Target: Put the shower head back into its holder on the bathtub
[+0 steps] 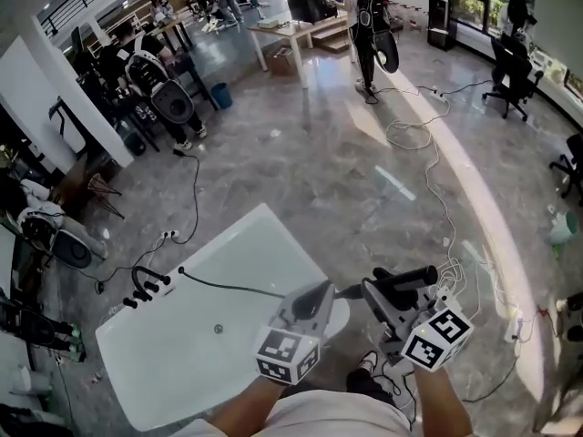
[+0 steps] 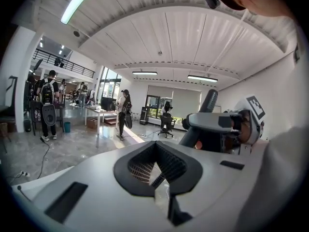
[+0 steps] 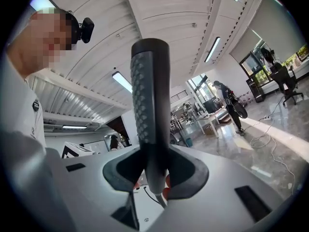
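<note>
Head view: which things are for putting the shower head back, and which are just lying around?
For the job: shower head in the right gripper, its hose, bathtub, black fittings on the tub's edge.
Just lying about: floor cables, blue bin, white table, office chair.
</note>
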